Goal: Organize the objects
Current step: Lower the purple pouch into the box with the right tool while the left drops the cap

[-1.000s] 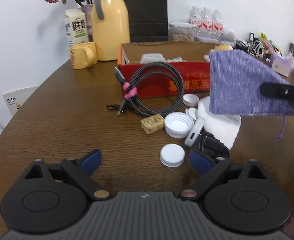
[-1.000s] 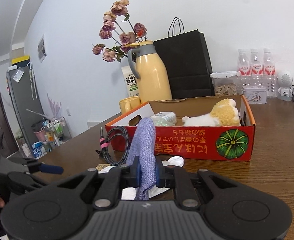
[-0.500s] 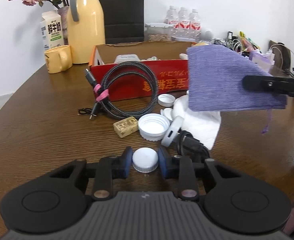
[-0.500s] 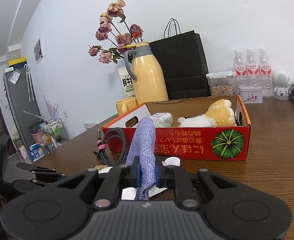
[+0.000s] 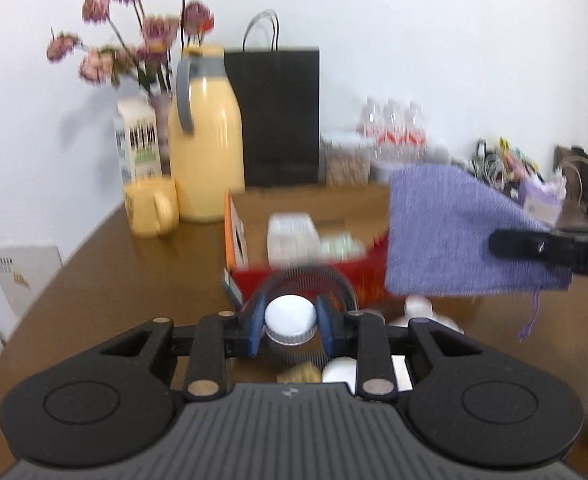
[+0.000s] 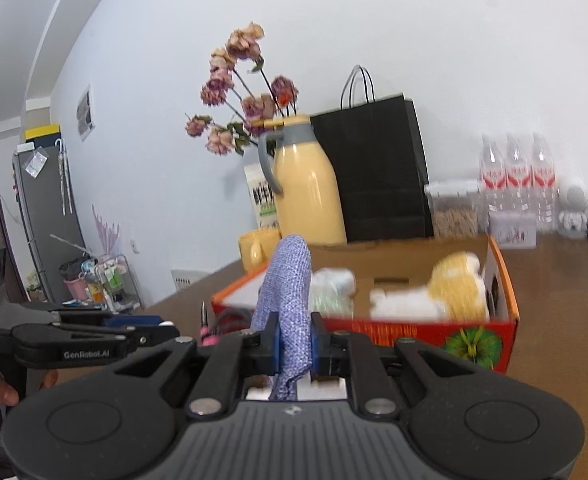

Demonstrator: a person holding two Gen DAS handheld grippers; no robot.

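Note:
My left gripper (image 5: 290, 326) is shut on a white bottle cap (image 5: 289, 319) and holds it above the table, in front of the red cardboard box (image 5: 294, 276). My right gripper (image 6: 294, 344) is shut on a purple cloth pouch (image 6: 287, 300), held in the air near the box (image 6: 414, 332). The pouch also shows in the left wrist view (image 5: 454, 236), with the right gripper's finger (image 5: 534, 246) across it. The box holds a plush toy (image 6: 454, 292) and a wrapped packet (image 6: 330, 288). A coiled braided cable (image 5: 334, 280) leans on the box front.
A yellow thermos (image 5: 205, 152), yellow mug (image 5: 151, 208), milk carton (image 5: 137, 144), flowers and a black paper bag (image 5: 281, 116) stand behind the box. Water bottles (image 6: 514, 176) and a jar stand at the back right. More caps and a white cloth (image 5: 426, 312) lie below my left gripper.
My left gripper closed on the white cap and lifted it off the table toward the box. My right gripper rose a little with the pouch.

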